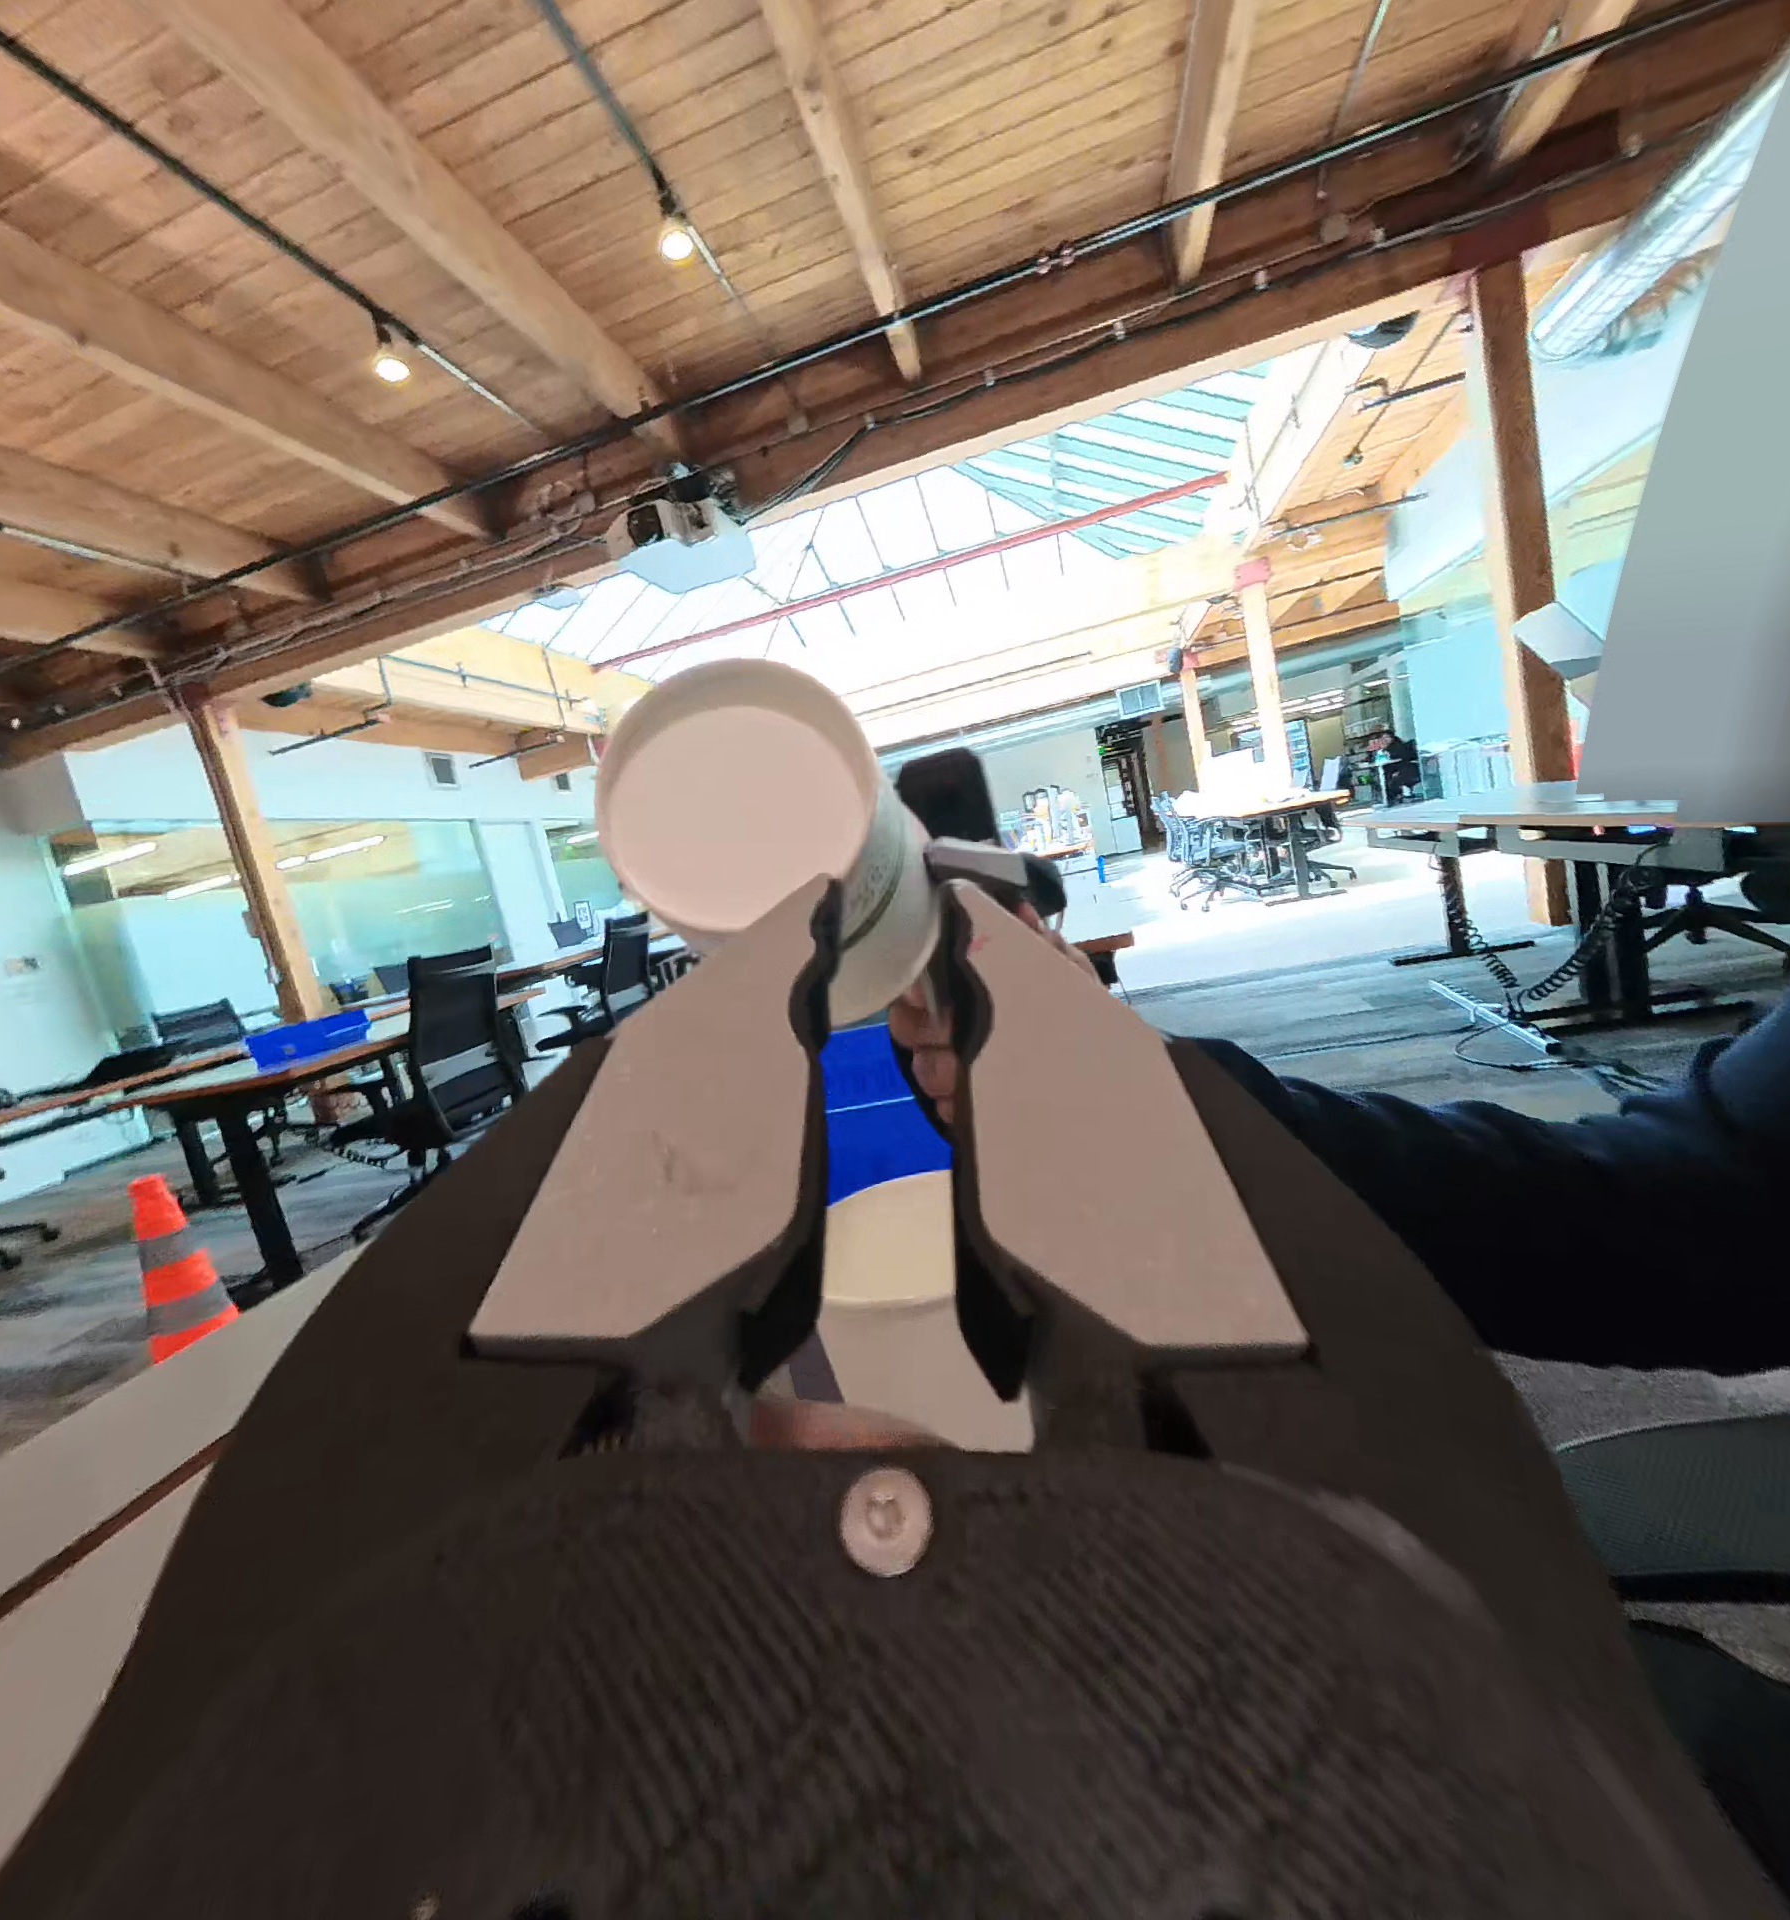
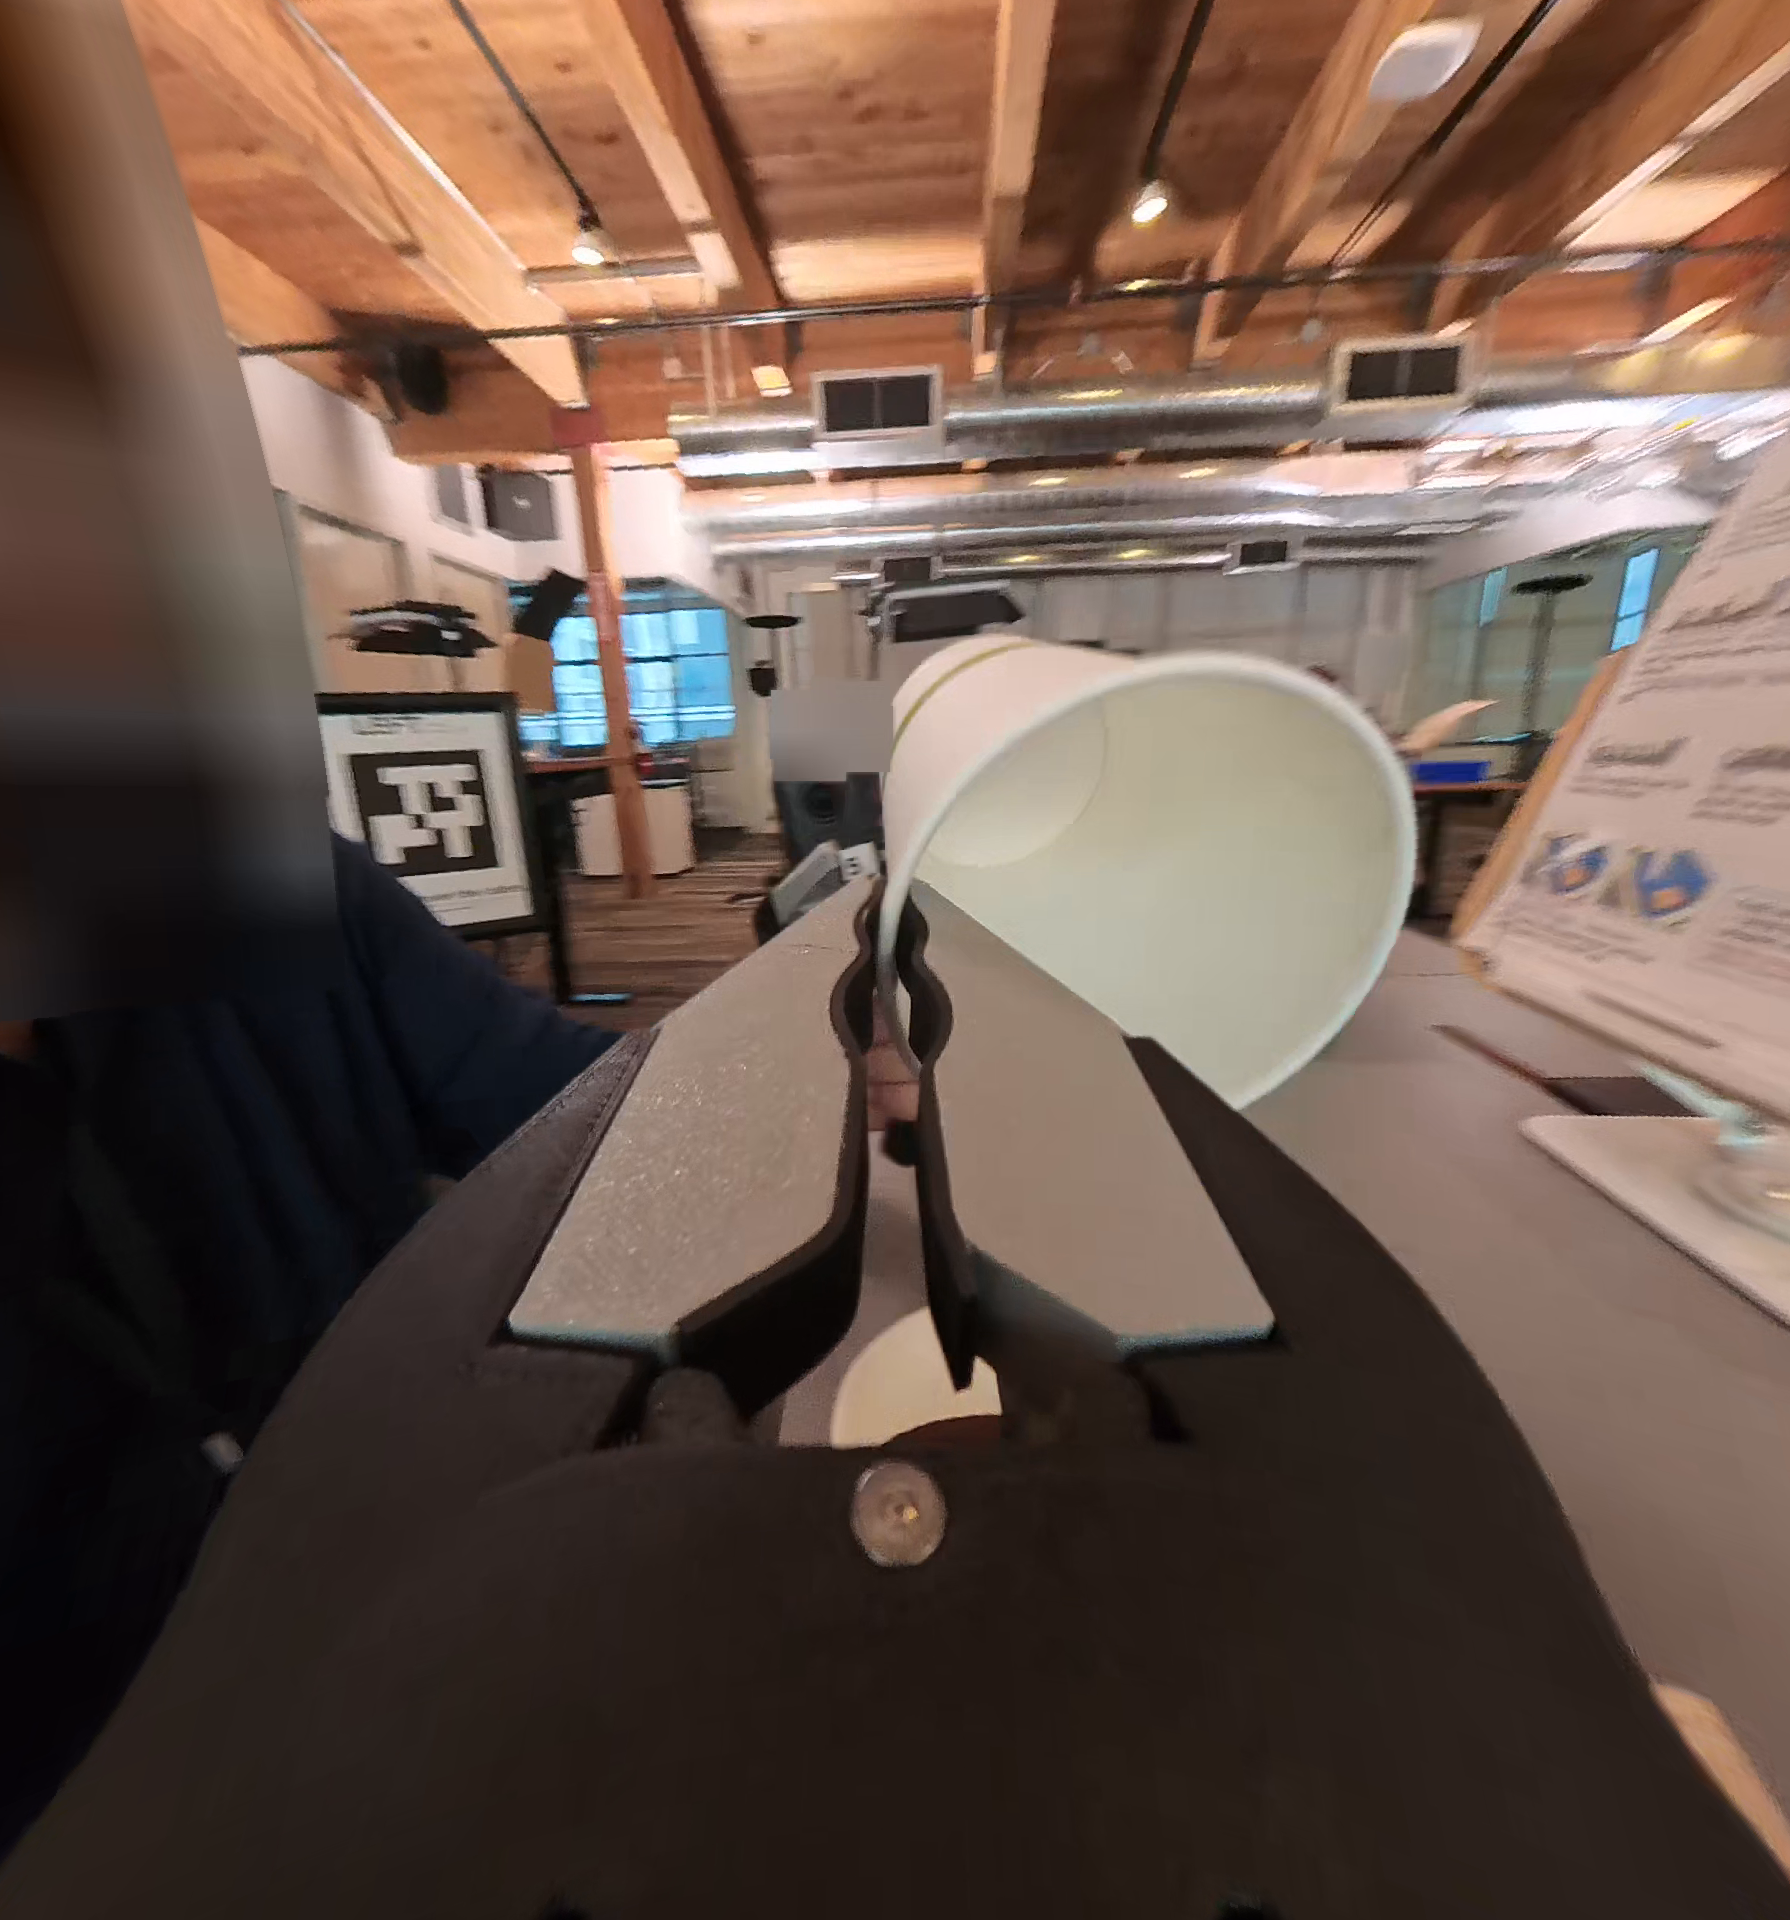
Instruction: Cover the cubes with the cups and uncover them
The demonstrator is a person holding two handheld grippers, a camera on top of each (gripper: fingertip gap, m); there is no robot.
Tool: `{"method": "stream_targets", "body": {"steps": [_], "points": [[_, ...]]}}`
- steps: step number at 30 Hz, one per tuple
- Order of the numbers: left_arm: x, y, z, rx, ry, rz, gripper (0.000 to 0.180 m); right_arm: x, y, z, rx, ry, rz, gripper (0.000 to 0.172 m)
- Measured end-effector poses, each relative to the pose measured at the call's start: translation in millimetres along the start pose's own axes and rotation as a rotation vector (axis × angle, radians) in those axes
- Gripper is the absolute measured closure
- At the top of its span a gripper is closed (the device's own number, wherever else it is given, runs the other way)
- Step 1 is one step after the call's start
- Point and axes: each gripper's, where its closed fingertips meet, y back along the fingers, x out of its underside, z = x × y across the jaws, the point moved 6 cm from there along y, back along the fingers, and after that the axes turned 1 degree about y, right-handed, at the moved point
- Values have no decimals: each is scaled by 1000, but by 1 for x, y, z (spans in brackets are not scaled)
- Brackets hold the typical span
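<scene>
A white paper cup (image 2: 1182, 831) is up in the air, lying on its side. My right gripper (image 2: 893, 914) is shut on its rim, with the thin wall pinched between the two pads. In the left wrist view the cup (image 1: 735, 800) shows its base. Its side runs through the gap between the fingers of my left gripper (image 1: 886, 904), which stand apart and do not press on it. The right gripper (image 1: 984, 862) shows behind it, at the rim. A second white cup (image 1: 886, 1247) stands below on the table; it also shows in the right wrist view (image 2: 901, 1382). No cube is in view.
The grey table (image 2: 1493, 1299) carries a leaning poster board (image 2: 1701, 810) on a white base (image 2: 1649, 1195) at the right. A blue bin (image 1: 875, 1101) lies beyond the lower cup. The person's dark sleeve (image 1: 1493, 1195) reaches in from the right. An orange cone (image 1: 169, 1278) stands on the floor.
</scene>
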Motion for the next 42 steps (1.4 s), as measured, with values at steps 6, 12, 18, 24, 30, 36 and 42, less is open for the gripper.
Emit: {"method": "stream_targets", "body": {"steps": [6, 12, 18, 24, 30, 36, 42], "points": [[12, 5, 33, -207, 32, 125, 158, -28, 42, 11, 212, 250, 34, 172], [38, 8, 51, -325, 14, 277, 160, -48, 53, 35, 305, 327, 304, 172], [49, 11, 57, -370, 13, 363, 160, -9, 22, 39, 318, 316, 945, 172], [60, 14, 64, -404, 10, 424, 160, 12, 18, 34, 299, 209, 1205, 172], [71, 18, 71, -439, 41, 498, 156, 1, 0, 26, 314, 269, 1102, 146], [64, 27, 81, -527, -8, 538, 154, -2, -7, 2, 450, 310, 612, 141], [32, 47, 99, -671, -40, 467, 153, 7, 35, -67, 1040, 255, 302, 120]]}}
